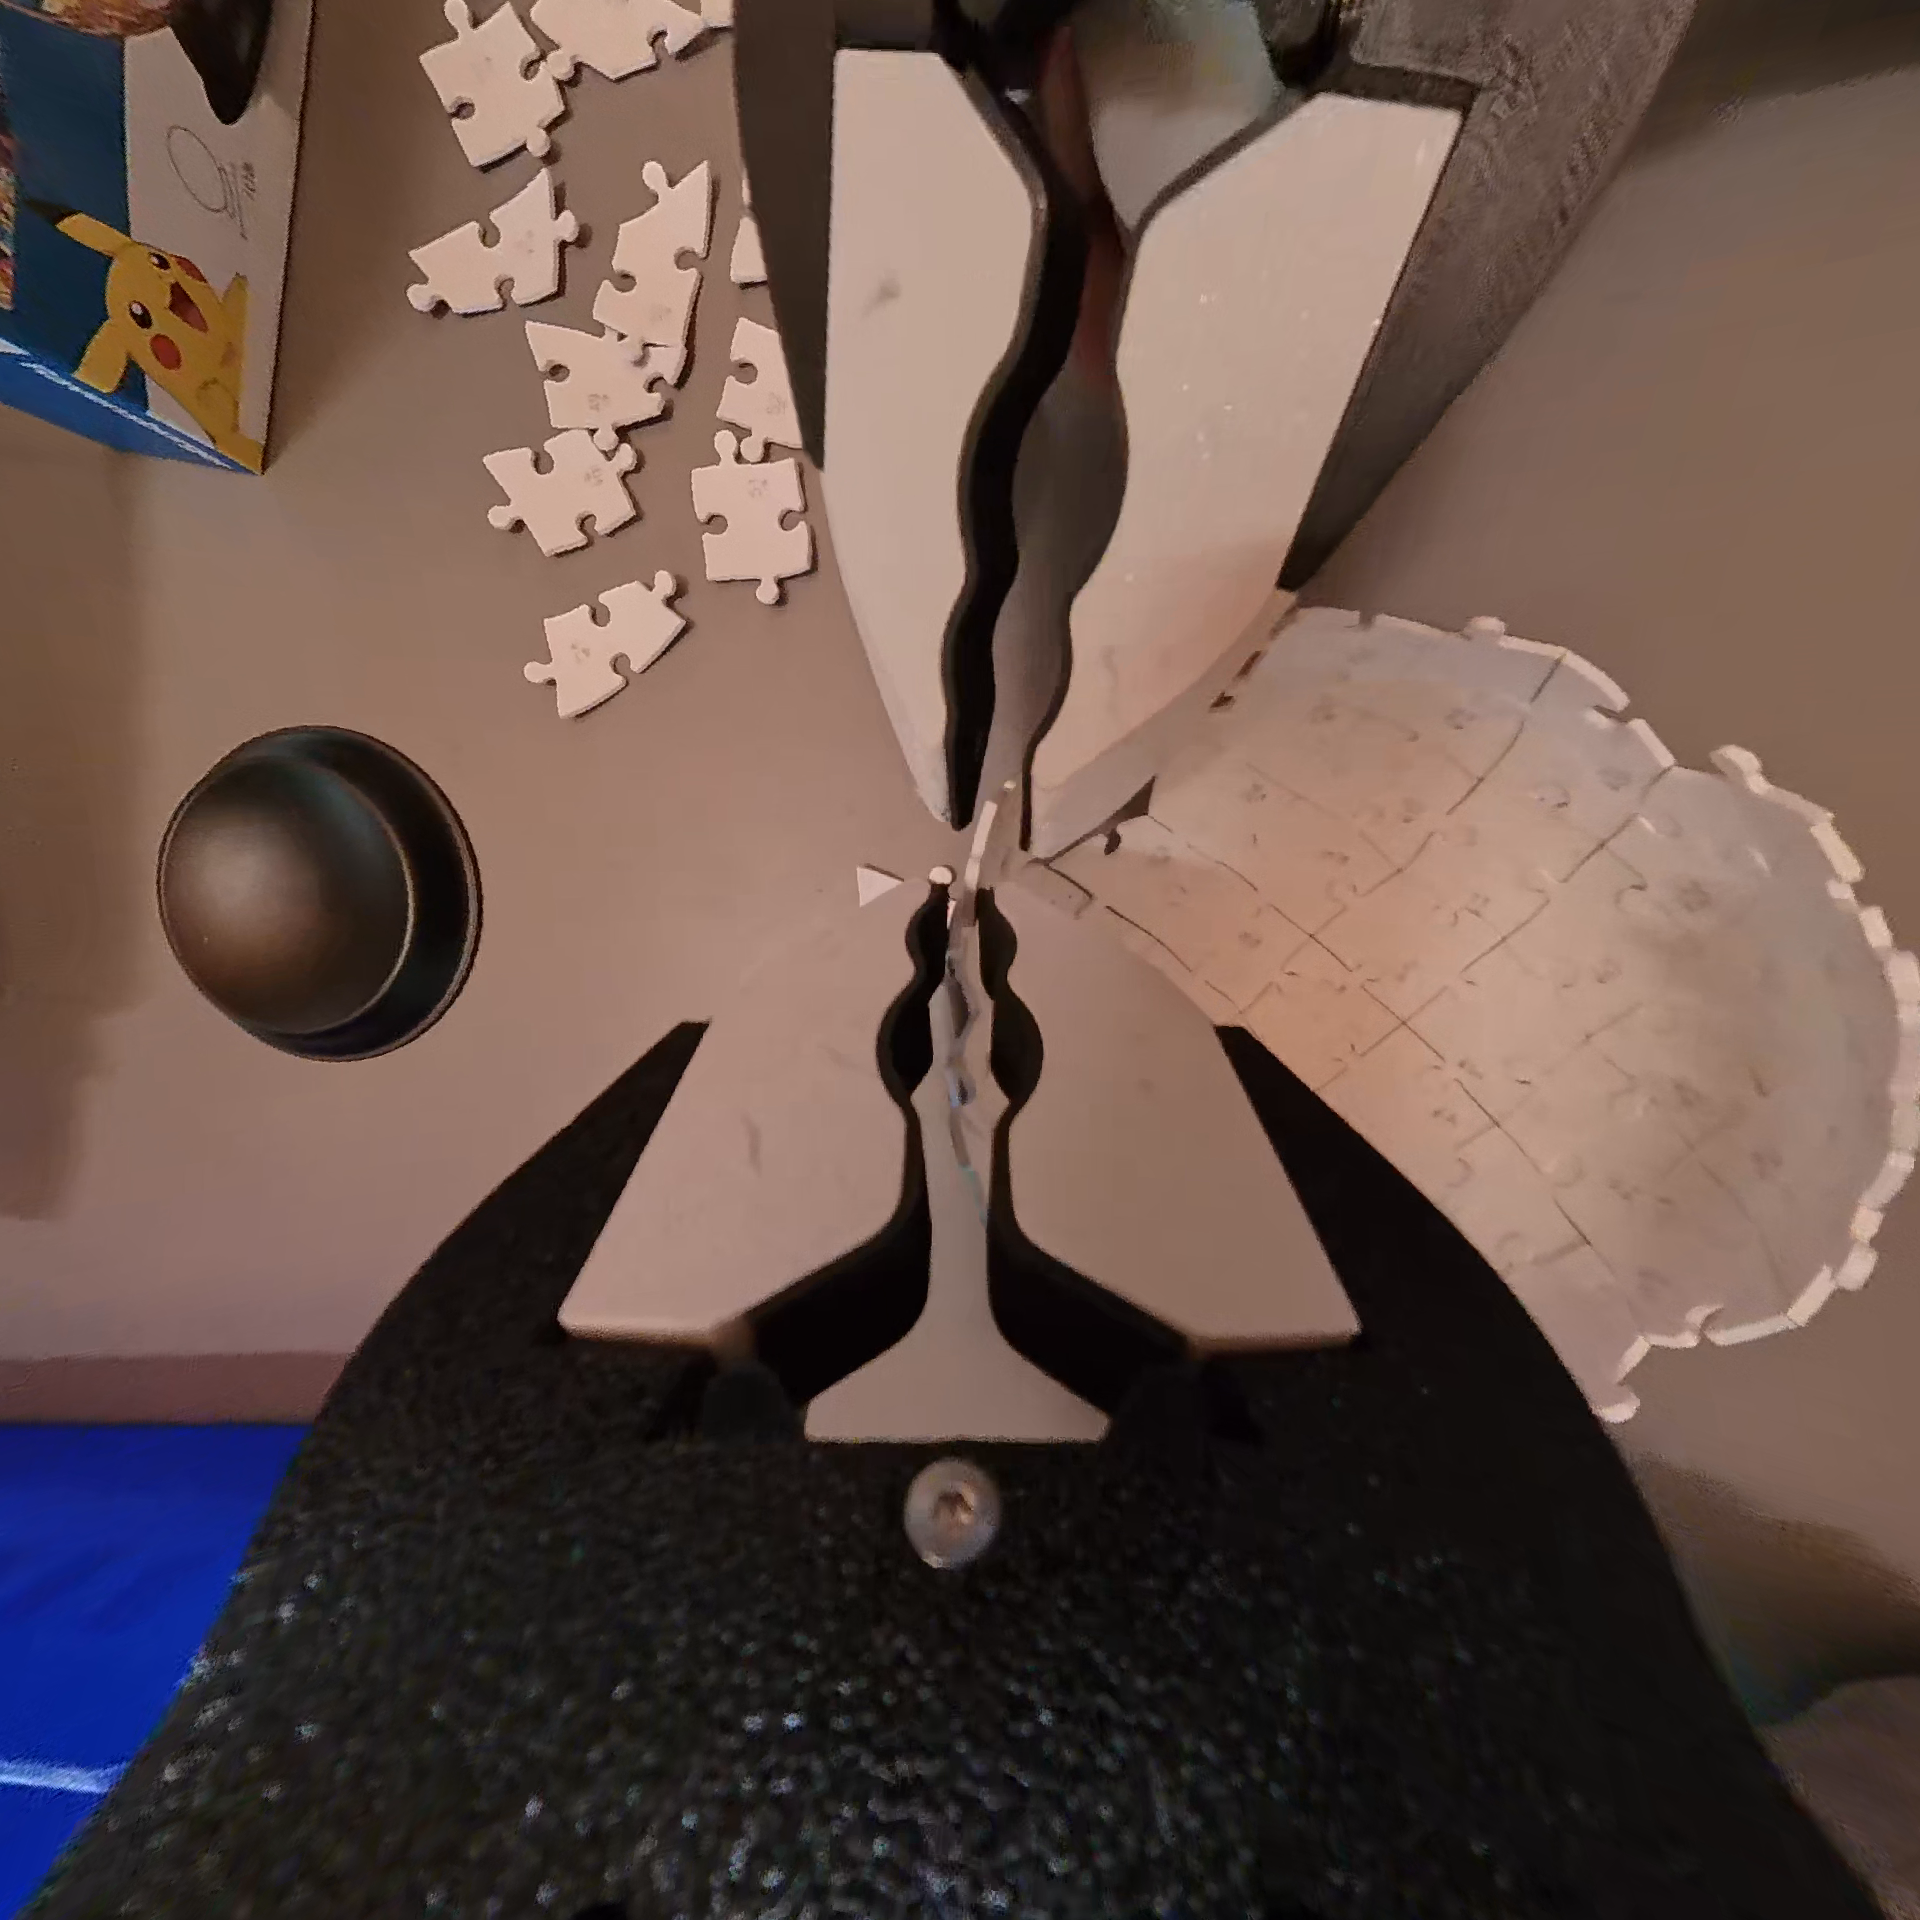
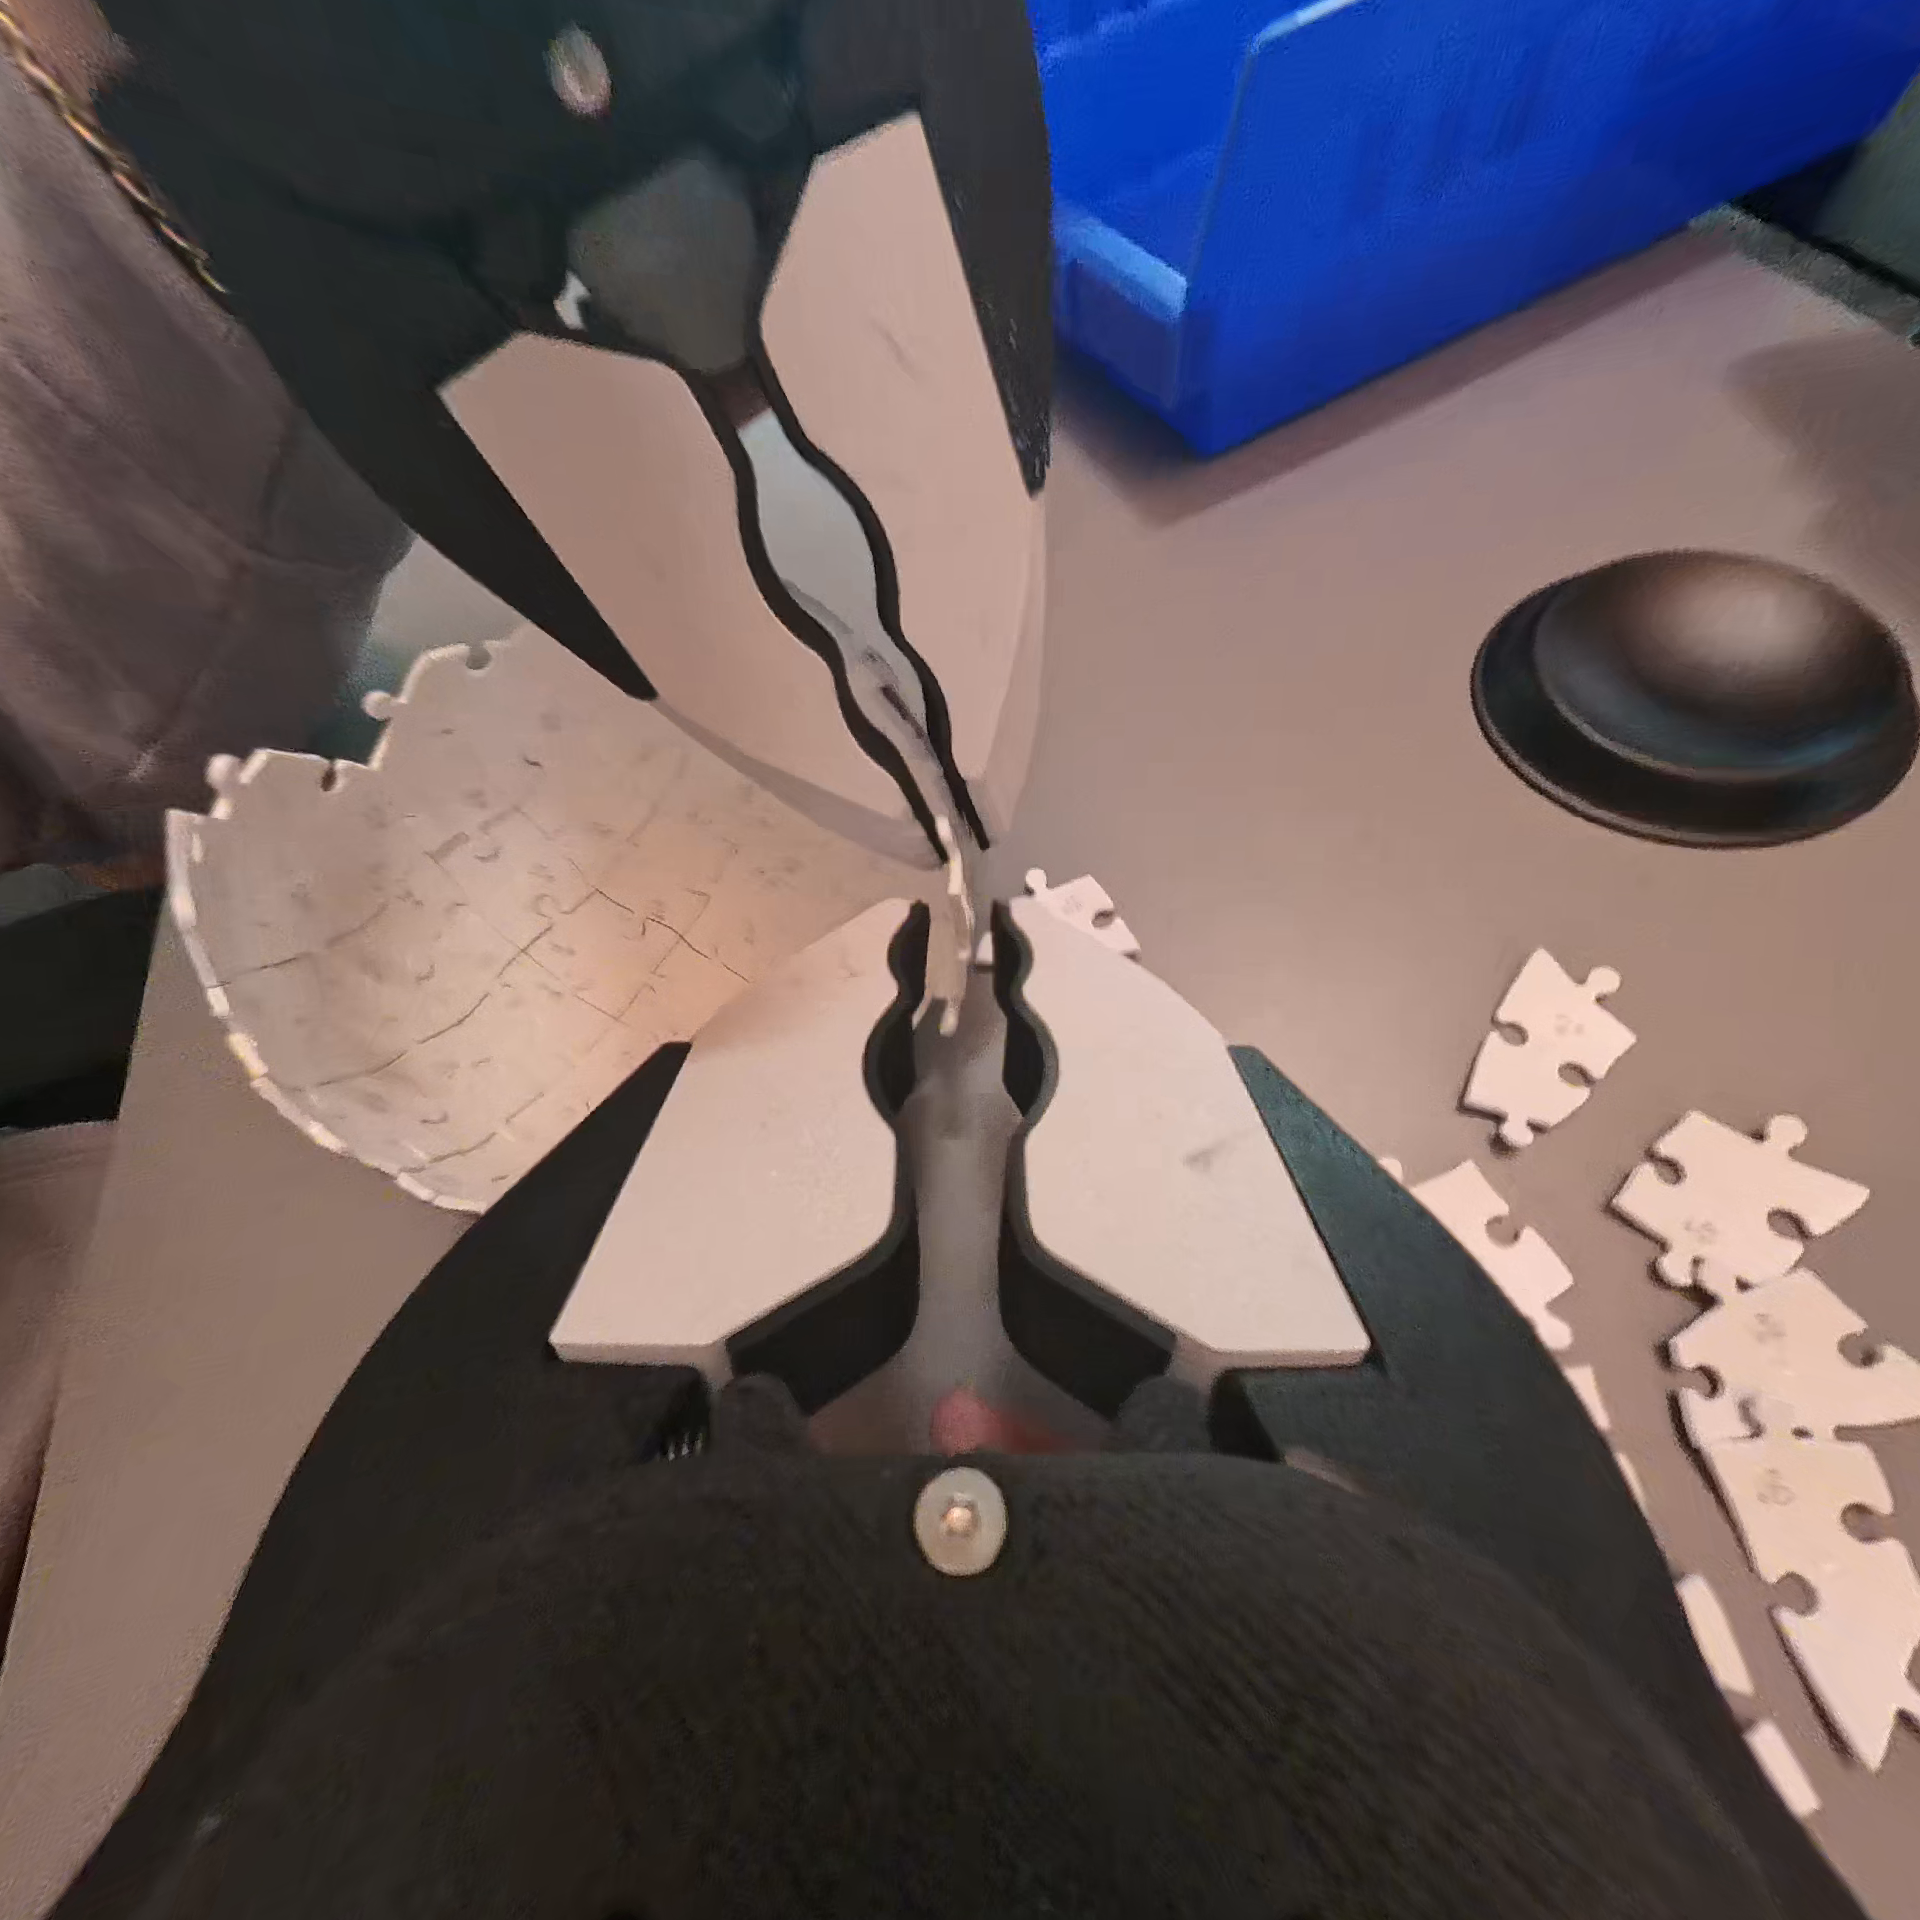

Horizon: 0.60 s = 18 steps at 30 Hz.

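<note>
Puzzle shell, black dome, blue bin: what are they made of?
Puzzle shell: looks like stiff matte white plastic; the interlocked pieces hold a curve, though coated card is possible. Black dome: hard, smooth, semi-gloss plastic or metal, with a soft highlight. Blue bin: glossy moulded plastic.

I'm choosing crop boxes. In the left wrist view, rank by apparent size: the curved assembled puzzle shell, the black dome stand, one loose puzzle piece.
1. curved assembled puzzle shell
2. black dome stand, farther off, so true size unsure
3. loose puzzle piece

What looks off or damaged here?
Nothing damaged. Loose pieces lie scattered, blank side up, on the table. The curved puzzle shell lies on its side, unfinished, both grippers pinching pieces at its edge.
</note>
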{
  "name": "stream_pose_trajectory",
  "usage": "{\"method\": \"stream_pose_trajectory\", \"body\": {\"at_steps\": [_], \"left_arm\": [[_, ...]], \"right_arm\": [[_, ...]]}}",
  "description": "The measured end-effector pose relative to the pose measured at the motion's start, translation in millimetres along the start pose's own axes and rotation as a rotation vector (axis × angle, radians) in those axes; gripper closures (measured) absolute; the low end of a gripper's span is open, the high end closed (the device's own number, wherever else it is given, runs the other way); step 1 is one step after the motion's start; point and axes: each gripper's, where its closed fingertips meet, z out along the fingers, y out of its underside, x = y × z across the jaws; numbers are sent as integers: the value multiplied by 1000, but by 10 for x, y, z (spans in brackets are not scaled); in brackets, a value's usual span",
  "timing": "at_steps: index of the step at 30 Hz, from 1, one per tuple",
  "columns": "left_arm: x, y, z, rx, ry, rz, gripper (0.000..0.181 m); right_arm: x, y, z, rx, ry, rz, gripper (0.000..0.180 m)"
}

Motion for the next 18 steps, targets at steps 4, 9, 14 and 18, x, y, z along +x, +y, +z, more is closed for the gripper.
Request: {"method": "stream_pose_trajectory", "body": {"at_steps": [4,9,14,18], "left_arm": [[0,5,-7,-7,-9,8,176],[-14,25,-13,-14,-15,-4,175],[-39,25,-14,0,-12,-21,175],[-28,7,-9,13,3,-22,176]], "right_arm": [[3,1,29,-50,-5,-81,177],[12,-7,54,-42,32,-94,178],[37,-19,61,29,73,-52,178],[28,-8,47,55,72,-44,178]]}}
